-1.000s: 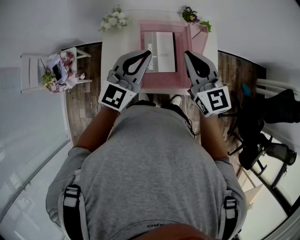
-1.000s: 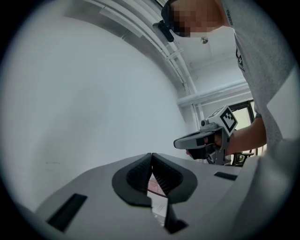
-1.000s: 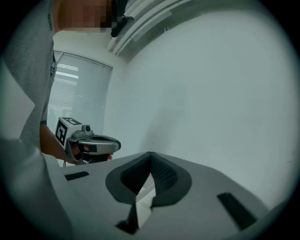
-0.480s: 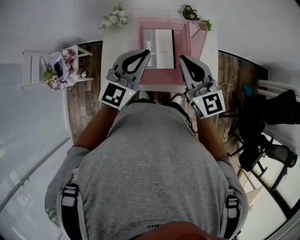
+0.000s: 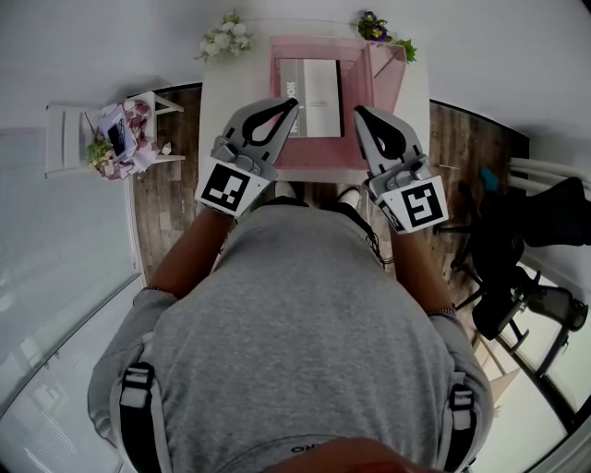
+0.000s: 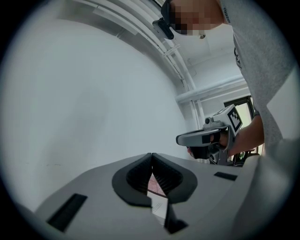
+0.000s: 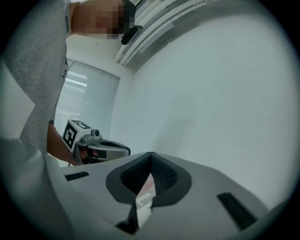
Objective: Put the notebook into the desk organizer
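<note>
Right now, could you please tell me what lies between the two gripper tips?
In the head view, the notebook, lying in the pink desk organizer, shows between the shut left gripper and the shut right gripper.

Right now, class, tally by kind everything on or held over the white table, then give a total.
notebook: 1
desk organizer: 1
flower bunches: 2 (white bunch, purple bunch)
grippers: 2 (left gripper, right gripper)
Total: 6
</note>
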`<state>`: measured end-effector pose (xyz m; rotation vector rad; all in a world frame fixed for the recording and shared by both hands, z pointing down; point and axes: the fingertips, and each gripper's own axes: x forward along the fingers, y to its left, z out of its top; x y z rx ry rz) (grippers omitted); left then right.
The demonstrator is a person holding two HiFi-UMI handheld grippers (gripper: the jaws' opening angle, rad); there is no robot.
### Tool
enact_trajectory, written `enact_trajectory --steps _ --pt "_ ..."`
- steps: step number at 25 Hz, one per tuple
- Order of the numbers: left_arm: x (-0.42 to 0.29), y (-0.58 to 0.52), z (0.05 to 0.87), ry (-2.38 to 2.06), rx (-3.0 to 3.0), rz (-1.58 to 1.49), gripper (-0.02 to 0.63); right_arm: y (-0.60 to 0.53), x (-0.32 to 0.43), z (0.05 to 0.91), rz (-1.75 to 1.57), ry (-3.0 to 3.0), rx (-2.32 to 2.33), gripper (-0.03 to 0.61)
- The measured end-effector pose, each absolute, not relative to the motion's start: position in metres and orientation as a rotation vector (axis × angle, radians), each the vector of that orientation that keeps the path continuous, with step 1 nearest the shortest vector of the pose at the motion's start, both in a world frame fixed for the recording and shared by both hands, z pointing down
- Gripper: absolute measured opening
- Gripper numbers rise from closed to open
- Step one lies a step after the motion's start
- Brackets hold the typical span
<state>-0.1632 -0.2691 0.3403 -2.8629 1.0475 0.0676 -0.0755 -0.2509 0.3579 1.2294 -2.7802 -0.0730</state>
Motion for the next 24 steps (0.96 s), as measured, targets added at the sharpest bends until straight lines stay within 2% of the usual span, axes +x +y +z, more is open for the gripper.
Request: enact_trajectory --steps 24 --pt "-0.1655 -0.2725 0.3489 1.048 -2.880 0.043 0.020 -0.2551 -0.0817 0.3618 -0.128 -2.751 1.209 0.006"
